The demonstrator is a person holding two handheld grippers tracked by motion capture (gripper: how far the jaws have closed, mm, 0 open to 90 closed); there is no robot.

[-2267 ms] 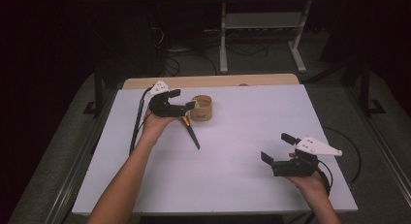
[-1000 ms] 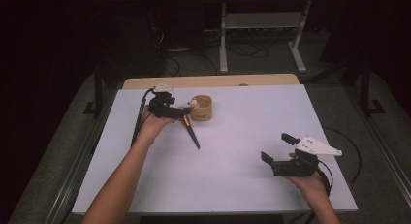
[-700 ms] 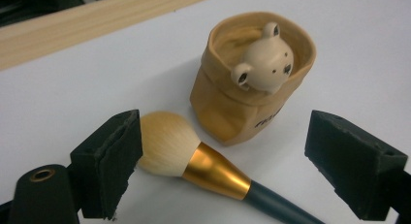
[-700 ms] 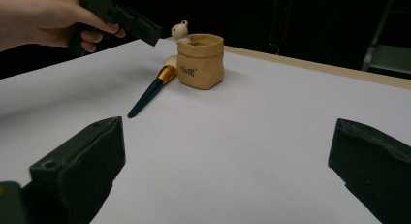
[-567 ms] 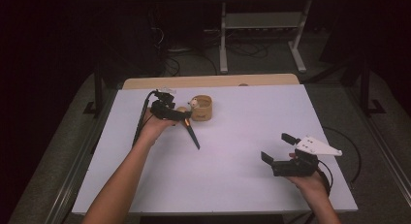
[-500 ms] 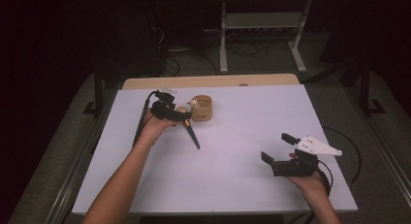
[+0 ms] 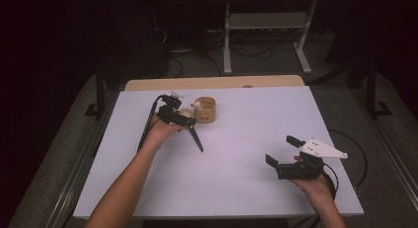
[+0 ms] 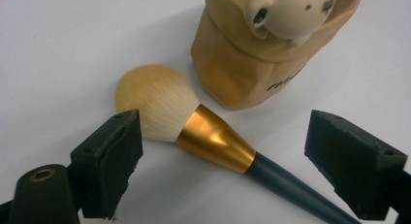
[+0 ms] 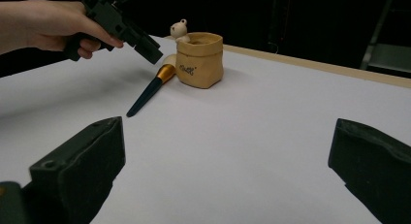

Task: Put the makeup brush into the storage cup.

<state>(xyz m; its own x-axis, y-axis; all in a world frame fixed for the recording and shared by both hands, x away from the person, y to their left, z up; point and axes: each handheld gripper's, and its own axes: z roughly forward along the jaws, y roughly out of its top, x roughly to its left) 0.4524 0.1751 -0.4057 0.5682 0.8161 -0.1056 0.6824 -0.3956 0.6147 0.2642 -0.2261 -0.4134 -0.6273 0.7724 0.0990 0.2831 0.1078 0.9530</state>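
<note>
The dark lettering on the tan pot [image 8: 252, 64] is too blurred to read.

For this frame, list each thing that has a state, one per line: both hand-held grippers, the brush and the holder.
Left hand-held gripper: open, jaws astride the makeup brush, not gripping.
Right hand-held gripper: open, nothing between its jaws.
Makeup brush: lying flat on the table, bristle head beside the pot.
Bear-decorated pot: upright, open-topped.

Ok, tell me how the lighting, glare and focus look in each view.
High view: white table lit evenly, surroundings dark, picture soft. Left gripper view: sharp on the fluffy tan makeup brush with gold ferrule and dark handle, whose ferrule carries a bright highlight; the tan ceramic bear pot is crisp too. Right gripper view: that hand-held gripper's near jaws look soft, background black, faint shadow beside the brush.
</note>
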